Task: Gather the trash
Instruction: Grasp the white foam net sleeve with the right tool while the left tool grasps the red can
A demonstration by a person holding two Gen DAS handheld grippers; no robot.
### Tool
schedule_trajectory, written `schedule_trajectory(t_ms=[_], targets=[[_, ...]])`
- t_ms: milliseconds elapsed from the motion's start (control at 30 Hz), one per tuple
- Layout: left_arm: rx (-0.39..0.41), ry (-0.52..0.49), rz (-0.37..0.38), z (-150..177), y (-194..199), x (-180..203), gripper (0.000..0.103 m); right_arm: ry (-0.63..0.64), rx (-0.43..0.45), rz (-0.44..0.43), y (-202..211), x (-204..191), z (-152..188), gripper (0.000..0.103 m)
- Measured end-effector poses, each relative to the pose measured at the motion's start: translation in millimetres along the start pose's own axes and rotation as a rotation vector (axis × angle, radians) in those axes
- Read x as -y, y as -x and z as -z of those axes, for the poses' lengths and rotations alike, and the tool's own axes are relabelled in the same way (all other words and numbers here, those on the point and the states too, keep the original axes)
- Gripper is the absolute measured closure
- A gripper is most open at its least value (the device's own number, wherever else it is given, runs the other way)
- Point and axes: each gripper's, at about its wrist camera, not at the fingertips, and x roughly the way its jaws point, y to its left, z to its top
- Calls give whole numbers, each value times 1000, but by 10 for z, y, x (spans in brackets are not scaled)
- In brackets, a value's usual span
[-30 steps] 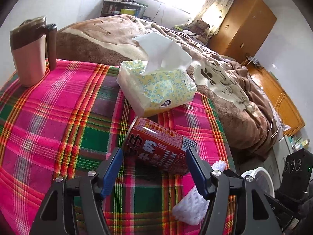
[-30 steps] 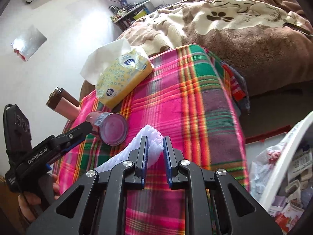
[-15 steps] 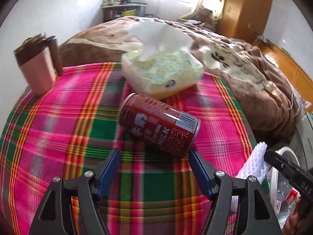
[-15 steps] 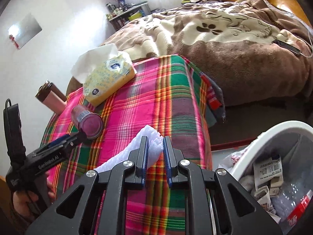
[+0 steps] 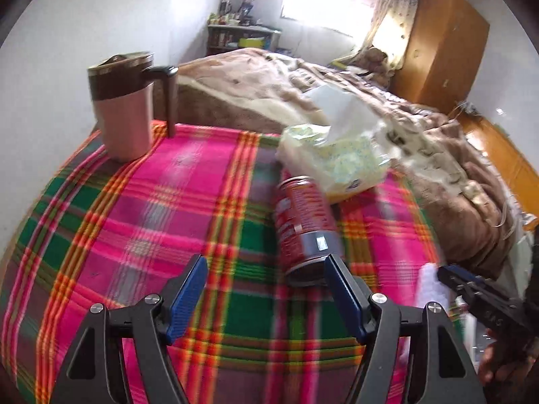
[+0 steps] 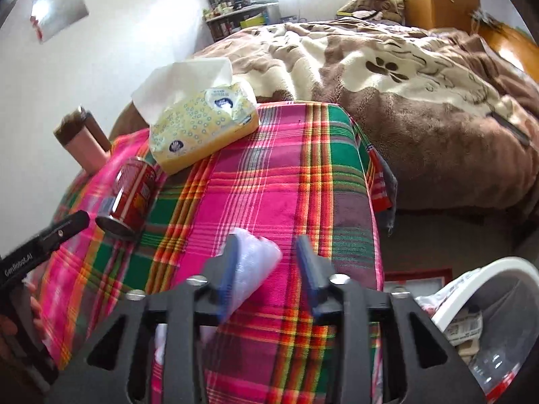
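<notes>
Right gripper (image 6: 267, 262): jaws spread apart, with a white foam net sleeve (image 6: 251, 269) lying against the inner face of its left finger only, so the sleeve looks released rather than pinched. It hangs over the near right edge of the plaid-covered table (image 6: 286, 175), beside the white trash bin (image 6: 488, 276) on the floor, which already contains paper scraps and wrappers. Left gripper (image 5: 266, 289): jaws wide open, empty, with its right finger just beside the base of a red drink can (image 5: 303, 219). The can lies on its side near the table's middle, its far end touching or nearly touching a yellow tissue pack (image 5: 337, 158) towards the far right edge. A pink mug with brown lid (image 5: 124, 107) stands upright at the far left corner. Progress, as judged here: some rubbish is binned; the sleeve appears to be mid-drop but not yet inside the bin; the can is not yet grasped. The tissue pack and mug are probably not trash
</notes>
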Motion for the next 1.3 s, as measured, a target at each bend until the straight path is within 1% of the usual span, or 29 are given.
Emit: schedule_trajectory(t_ms=[33,67,100,200,300,333,400,533,600,667,733,767,900,1033,1133,1300], targets=[[7,-1,24,-32,-5,50,31,-43,13,-24,37,34,26,34],[15,-8,27,-61,-21,99,31,-71,21,-42,53,50,46,33],[16,-17,25,-82,-44,137,31,-104,25,-63,81,77,80,33],[10,-35,31,-141,-176,248,31,-140,16,-65,67,-12,183,33],[-42,-49,15,-166,-368,306,31,-128,-26,-58,-20,-118,255,33],[-51,-55,11,-159,-409,313,31,-119,-44,-45,-53,-154,282,33],[-76,-61,-14,-139,-502,312,31,-98,-50,-11,-83,-199,314,33],[-72,-44,-15,-122,-535,263,31,-47,-39,40,-52,-241,338,34],[-73,-50,-24,-132,-573,256,31,-30,-32,64,-41,-249,349,36],[-71,-56,-21,-132,-590,264,35,-28,-30,77,-35,-234,362,54],[-69,-60,-11,-130,-597,276,48,-36,-28,77,-27,-211,371,59],[-72,-62,-11,-125,-603,283,48,-38,-27,74,-20,-201,375,62],[-61,-62,-11,-106,-580,279,49,-29,-4,83,31,-222,394,67],[-51,-61,-11,-33,-489,268,49,-28,8,73,76,-215,413,73],[-46,-66,-6,40,-396,278,49,-33,21,63,138,-206,438,74],[-20,-78,16,201,-136,318,49,-36,54,56,274,-217,480,74]])
